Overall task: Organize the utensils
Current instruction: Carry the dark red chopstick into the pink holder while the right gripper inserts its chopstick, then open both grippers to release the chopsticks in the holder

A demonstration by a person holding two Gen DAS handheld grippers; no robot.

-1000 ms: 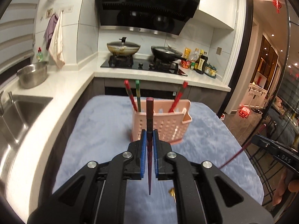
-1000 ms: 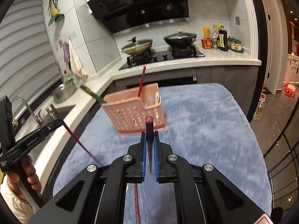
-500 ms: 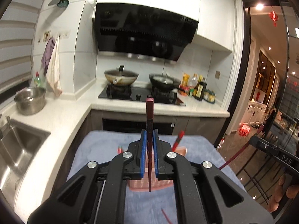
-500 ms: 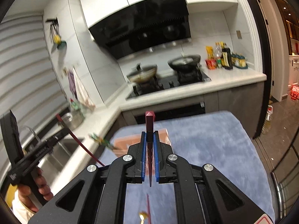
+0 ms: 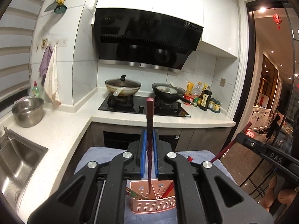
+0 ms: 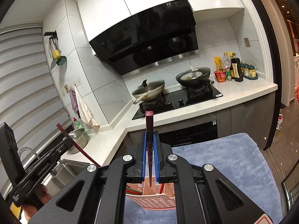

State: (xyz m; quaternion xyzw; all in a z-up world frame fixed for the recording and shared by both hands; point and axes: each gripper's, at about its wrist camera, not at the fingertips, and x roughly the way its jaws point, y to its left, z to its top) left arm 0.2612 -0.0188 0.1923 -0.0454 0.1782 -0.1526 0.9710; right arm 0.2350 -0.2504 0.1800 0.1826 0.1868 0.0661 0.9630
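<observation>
My left gripper (image 5: 149,136) is shut on a dark red chopstick (image 5: 149,123), held upright, its tip reaching down into the pink perforated utensil basket (image 5: 154,205) below. My right gripper (image 6: 149,138) is shut on another dark red chopstick (image 6: 149,125), also upright above the same basket (image 6: 151,200). The basket holds a red chopstick (image 5: 168,191) and a green-patterned one (image 5: 133,194). The right gripper with its chopstick shows at the right of the left wrist view (image 5: 261,151); the left one shows at the left of the right wrist view (image 6: 41,166).
The basket stands on a table with a blue-grey cloth (image 6: 224,160). Behind is a white counter (image 5: 61,130) with a sink (image 5: 16,160), a steel pot (image 5: 28,112), a stove with two pans (image 5: 142,93) and bottles (image 5: 203,97).
Both grippers have risen and tilted up over the basket, bringing their chopsticks upright; the basket now sits low in both views under the jaws.
</observation>
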